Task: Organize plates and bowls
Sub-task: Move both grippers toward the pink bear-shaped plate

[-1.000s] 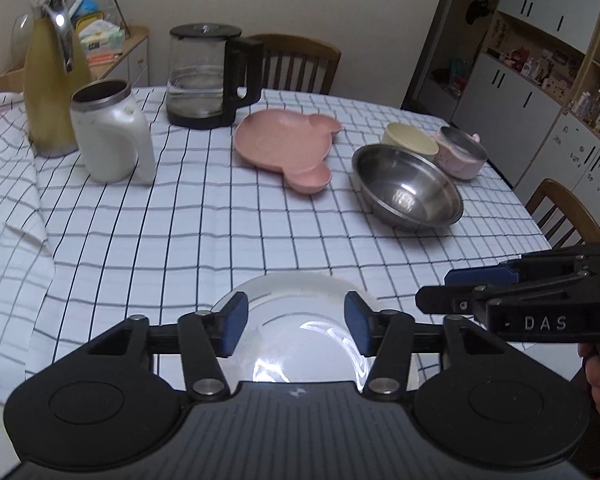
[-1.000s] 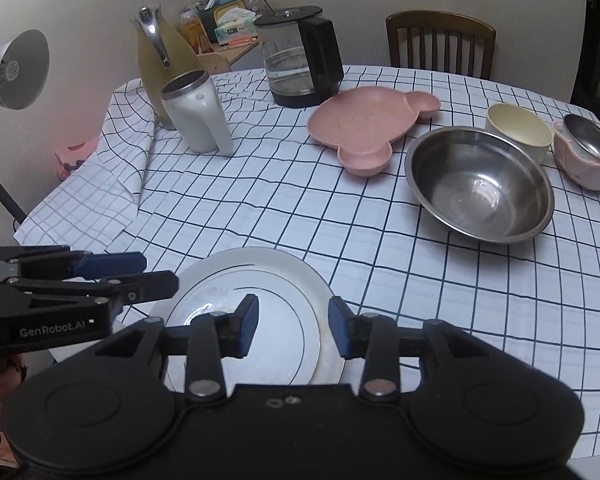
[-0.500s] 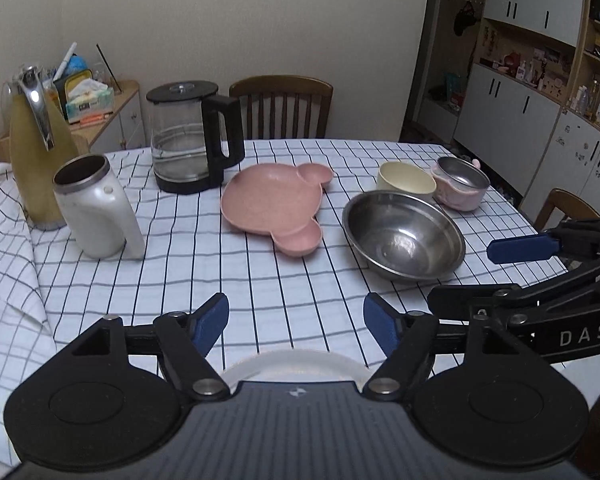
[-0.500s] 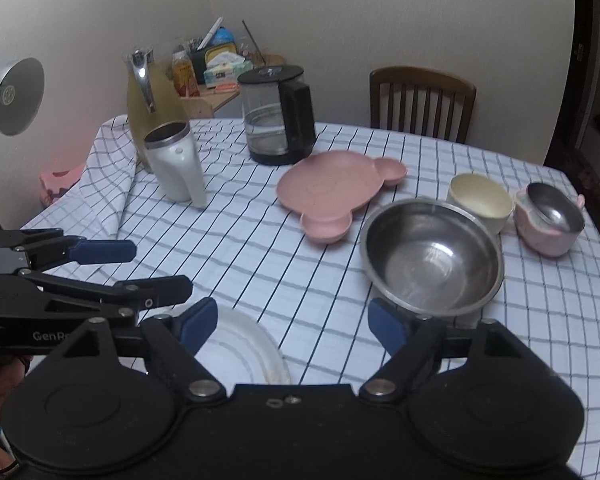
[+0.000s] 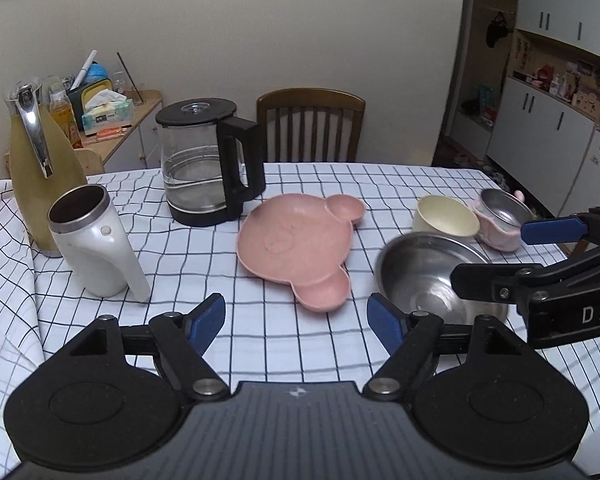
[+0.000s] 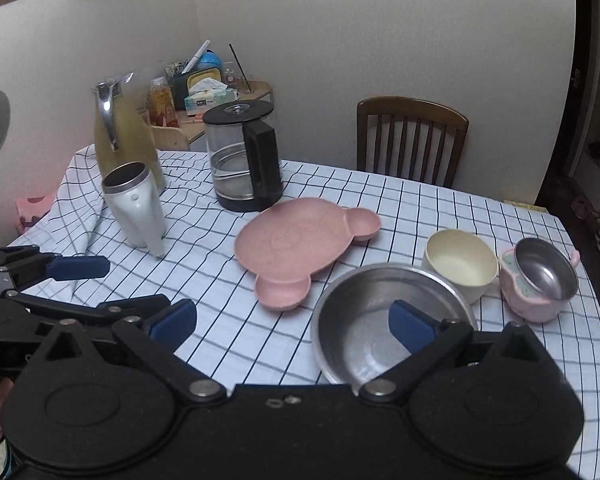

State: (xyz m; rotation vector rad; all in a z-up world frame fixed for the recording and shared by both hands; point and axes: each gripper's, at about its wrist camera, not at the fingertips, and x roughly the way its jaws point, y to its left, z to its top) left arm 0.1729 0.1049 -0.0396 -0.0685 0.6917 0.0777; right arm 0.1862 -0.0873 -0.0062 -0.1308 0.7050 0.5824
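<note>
A pink bear-shaped plate [image 5: 296, 242] [image 6: 296, 240] lies mid-table. Right of it sits a large steel bowl [image 5: 428, 276] [image 6: 364, 320], then a cream bowl [image 5: 446, 216] [image 6: 460, 262] and a small pink-sided steel bowl [image 5: 500, 216] [image 6: 540, 276]. My left gripper [image 5: 296, 324] is open and empty, above the table's near edge in front of the pink plate. My right gripper [image 6: 292, 322] is open and empty, its right finger over the steel bowl. The right gripper also shows in the left wrist view [image 5: 540, 252], and the left in the right wrist view [image 6: 60, 280]. The white plate is out of view.
A white mug-like jug [image 5: 92, 244], a yellow thermos [image 5: 40, 168] and a glass kettle [image 5: 204, 164] stand at the left back of the checked tablecloth [image 5: 204, 256]. A wooden chair [image 5: 310, 124] is behind the table. Cabinets [image 5: 548, 120] are at right.
Both grippers have risen and tilted up, and their jaws have opened wider. The white plate that lay under them has dropped out of view below.
</note>
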